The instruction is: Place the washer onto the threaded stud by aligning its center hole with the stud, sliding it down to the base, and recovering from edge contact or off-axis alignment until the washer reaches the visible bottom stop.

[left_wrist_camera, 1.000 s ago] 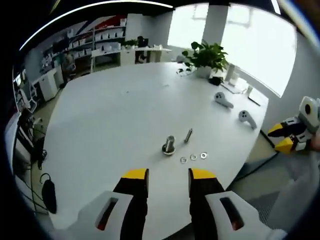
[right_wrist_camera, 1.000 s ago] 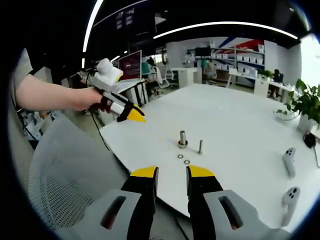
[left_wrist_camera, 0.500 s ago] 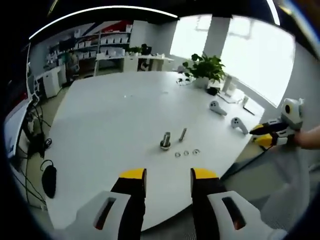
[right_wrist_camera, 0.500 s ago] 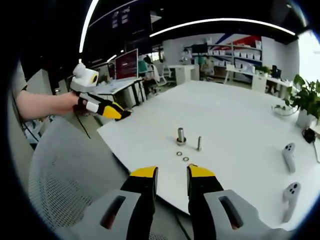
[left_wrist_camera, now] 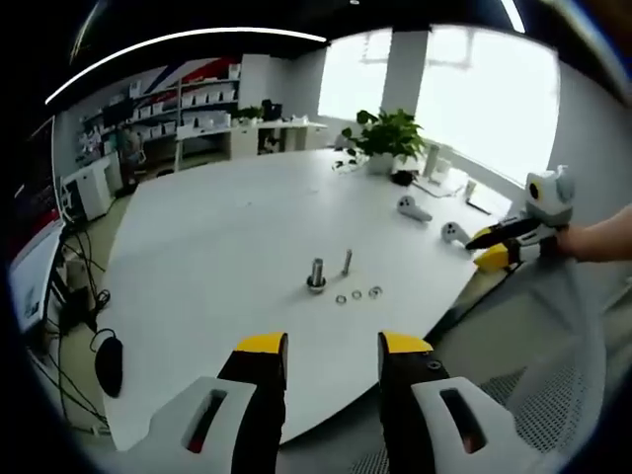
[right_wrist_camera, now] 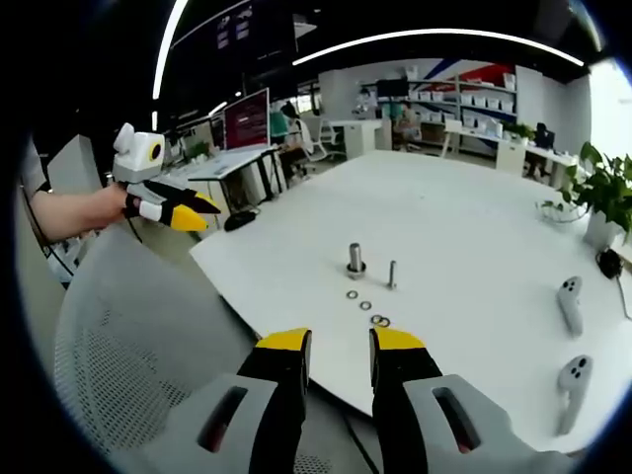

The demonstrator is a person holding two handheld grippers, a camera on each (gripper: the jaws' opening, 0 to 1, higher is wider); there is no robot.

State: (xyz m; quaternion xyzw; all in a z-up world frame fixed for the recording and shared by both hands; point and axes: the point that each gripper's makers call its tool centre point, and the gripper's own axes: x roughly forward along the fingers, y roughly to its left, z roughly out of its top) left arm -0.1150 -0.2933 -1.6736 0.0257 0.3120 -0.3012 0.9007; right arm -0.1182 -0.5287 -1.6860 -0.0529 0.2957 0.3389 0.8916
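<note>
Both my tongs, left (left_wrist_camera: 322, 344) and right (right_wrist_camera: 341, 340), hang released off the table (left_wrist_camera: 227, 237); the washers (left_wrist_camera: 357, 294) lie at twelve o'clock, beside the stud (left_wrist_camera: 316, 275).

Light: bright daylight from the windows (left_wrist_camera: 474, 99), plus ceiling light strips (right_wrist_camera: 434, 39).
Glare: windows blown out white; table (left_wrist_camera: 227, 227) top pale, washed.
Shadows: soft, faint.
Distortion: strong fisheye bending at edges.
Focus: distant shelves (right_wrist_camera: 494, 99) soft.

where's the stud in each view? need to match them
Left gripper view: stud stands just above centre, washers to its lower right.
Right gripper view: stud just above centre, washers below it.
Shared landmark: the upright bolt beside the stud.
</note>
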